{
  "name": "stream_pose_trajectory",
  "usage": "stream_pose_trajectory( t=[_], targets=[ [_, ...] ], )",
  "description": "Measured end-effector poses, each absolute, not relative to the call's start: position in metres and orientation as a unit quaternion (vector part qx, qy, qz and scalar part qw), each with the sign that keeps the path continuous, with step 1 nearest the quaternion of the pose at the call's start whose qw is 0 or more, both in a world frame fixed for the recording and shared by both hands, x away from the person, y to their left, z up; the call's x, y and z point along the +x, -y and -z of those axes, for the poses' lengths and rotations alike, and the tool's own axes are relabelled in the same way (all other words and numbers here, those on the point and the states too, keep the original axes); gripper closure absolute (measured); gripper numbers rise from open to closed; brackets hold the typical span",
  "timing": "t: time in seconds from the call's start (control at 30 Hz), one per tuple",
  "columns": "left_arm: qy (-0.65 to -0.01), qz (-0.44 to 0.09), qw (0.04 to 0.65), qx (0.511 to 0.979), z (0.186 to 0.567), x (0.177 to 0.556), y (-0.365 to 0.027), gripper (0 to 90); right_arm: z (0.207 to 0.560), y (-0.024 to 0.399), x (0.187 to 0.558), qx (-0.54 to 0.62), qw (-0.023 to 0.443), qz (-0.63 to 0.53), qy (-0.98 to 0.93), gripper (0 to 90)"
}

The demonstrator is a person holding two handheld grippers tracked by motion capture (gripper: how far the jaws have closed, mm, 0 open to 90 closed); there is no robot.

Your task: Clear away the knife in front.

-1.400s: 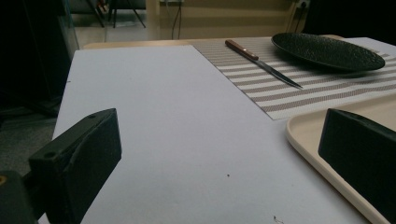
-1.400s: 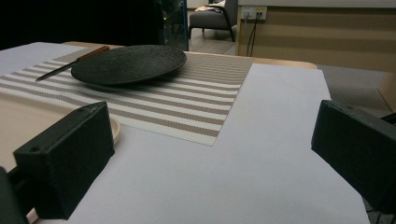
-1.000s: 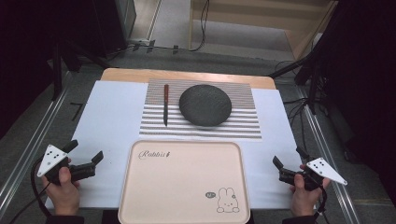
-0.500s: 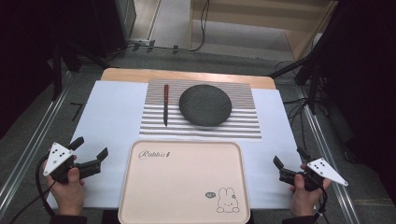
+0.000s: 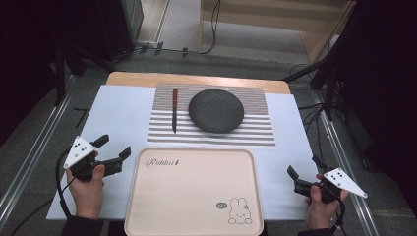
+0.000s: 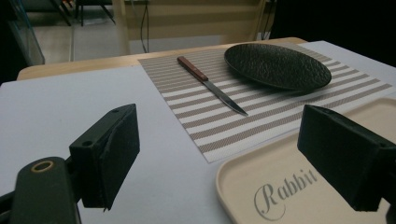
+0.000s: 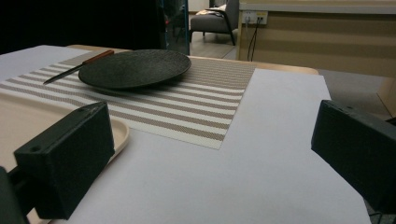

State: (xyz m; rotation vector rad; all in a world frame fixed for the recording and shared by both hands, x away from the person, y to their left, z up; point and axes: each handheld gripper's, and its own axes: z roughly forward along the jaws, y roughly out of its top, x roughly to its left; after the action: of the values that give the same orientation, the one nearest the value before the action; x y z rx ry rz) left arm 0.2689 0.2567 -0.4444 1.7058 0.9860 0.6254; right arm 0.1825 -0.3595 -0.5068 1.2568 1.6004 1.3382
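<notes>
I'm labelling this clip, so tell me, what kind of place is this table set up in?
Probably a lab or studio recording rig, not a home: metal rails flank the table, cables trail over bare floor, and a plate, knife and tray sit staged on white paper.

Left hand [image 5: 88, 183] is holding the left gripper [image 5: 113, 152], jaws standing wide apart. Right hand [image 5: 319, 206] is holding the right gripper [image 5: 304, 172], jaws likewise spread, gripping nothing.

Beyond the light wooden table [image 5: 196, 78] lies grey floor [image 5: 182, 29] with black cables [image 5: 214, 24], a pale wooden cabinet [image 5: 275, 19] behind it, darkness on both sides.
</notes>
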Motion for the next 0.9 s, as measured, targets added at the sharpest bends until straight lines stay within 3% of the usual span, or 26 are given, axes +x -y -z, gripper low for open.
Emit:
stream_pose_trajectory(
  t=[0.9],
  targets=[
    [-0.414,-0.234,0.479,0.738,0.399,0.353,-0.199,13.5,0.508,0.358,0.184,0.486,0.341,-0.514,-0.619,0.0]
  ],
)
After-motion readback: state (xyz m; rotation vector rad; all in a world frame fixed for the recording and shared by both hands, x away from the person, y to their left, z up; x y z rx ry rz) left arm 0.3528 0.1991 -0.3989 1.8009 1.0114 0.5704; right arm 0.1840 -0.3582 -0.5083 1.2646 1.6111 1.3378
